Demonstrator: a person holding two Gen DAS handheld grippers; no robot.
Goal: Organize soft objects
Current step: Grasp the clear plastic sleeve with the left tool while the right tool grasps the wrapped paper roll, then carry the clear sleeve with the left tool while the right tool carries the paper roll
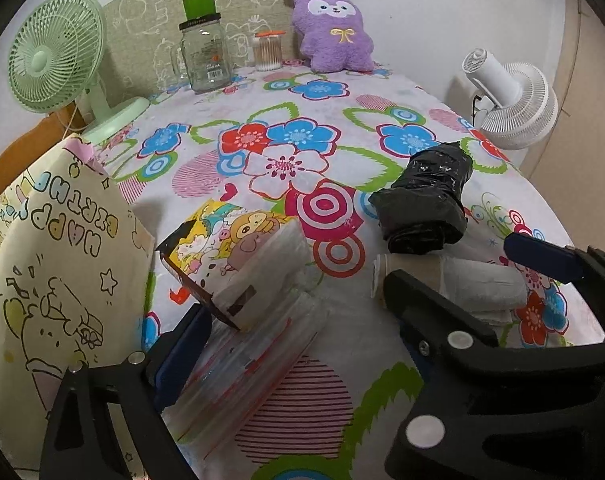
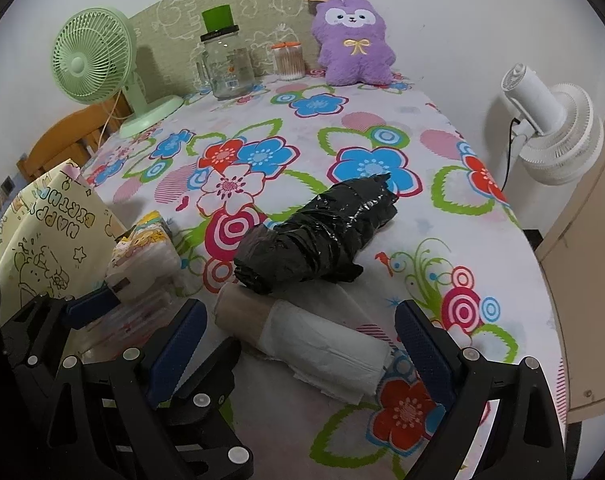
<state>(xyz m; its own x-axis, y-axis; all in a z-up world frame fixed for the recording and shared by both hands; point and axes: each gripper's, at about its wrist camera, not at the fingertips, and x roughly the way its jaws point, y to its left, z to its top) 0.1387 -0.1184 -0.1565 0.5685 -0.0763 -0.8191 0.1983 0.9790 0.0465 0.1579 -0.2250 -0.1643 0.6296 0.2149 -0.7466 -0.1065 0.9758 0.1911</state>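
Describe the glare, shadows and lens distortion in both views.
Left wrist view: strong fisheye bending with dark corners; the tissue pack casts a soft shadow leftward. Right wrist view: same curvature; glare glints on the black plastic bundle; the glass jar stays sharp.

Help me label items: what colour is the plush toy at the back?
The plush toy is purple with a white face and a yellow bow, clearest in the right wrist view.
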